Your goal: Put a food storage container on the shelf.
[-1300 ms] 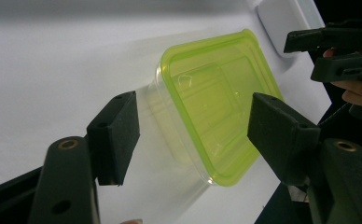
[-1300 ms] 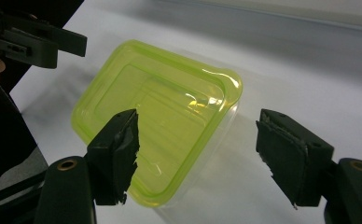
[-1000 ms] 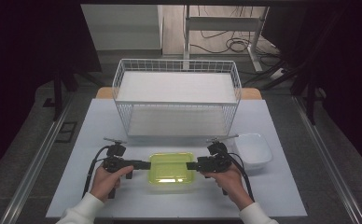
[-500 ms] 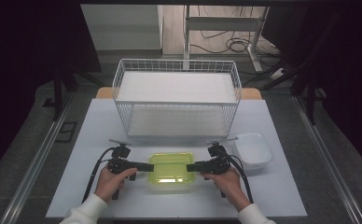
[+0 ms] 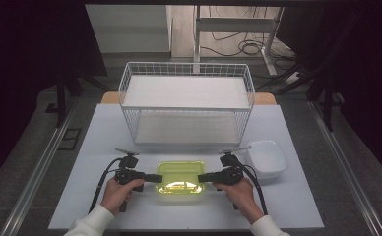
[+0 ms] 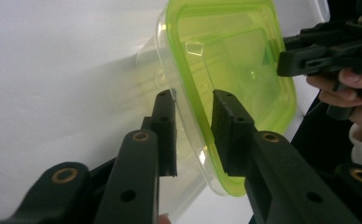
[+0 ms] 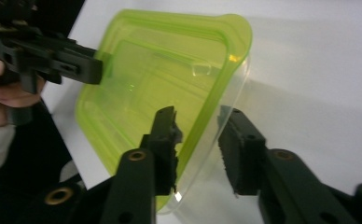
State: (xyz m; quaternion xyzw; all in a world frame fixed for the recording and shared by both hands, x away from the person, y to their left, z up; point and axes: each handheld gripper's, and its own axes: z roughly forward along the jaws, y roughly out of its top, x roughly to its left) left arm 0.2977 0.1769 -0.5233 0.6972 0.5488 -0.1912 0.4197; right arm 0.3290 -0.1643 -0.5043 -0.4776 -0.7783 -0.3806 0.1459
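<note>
Two grippers, one at each short end of a lidded clear box with a green lid, near the front edge of the tabletop, about midway along it. Left gripper level, jaws astride the box's left rim, closing in the last moments, rim of lid and clear wall between the pads, a thin gap still visible on both sides, so not yet clamped. Right gripper mirrored at the right end, jaws likewise closing lately, near pad close against the green lid's edge, far pad apart from the clear wall; no firm pinch visible there either. Left hand and right hand behind the grippers, white sleeves in from the front edge, black cables looping back toward the wrists. Box flat on the tabletop, lid on. Just right of the right gripper, a white dish, near the box but not touching it. Farther back, across the middle of the tabletop, a white wire rack with two shelves, well apart from the box. Beyond the back edge, floor with cables and table legs.
</note>
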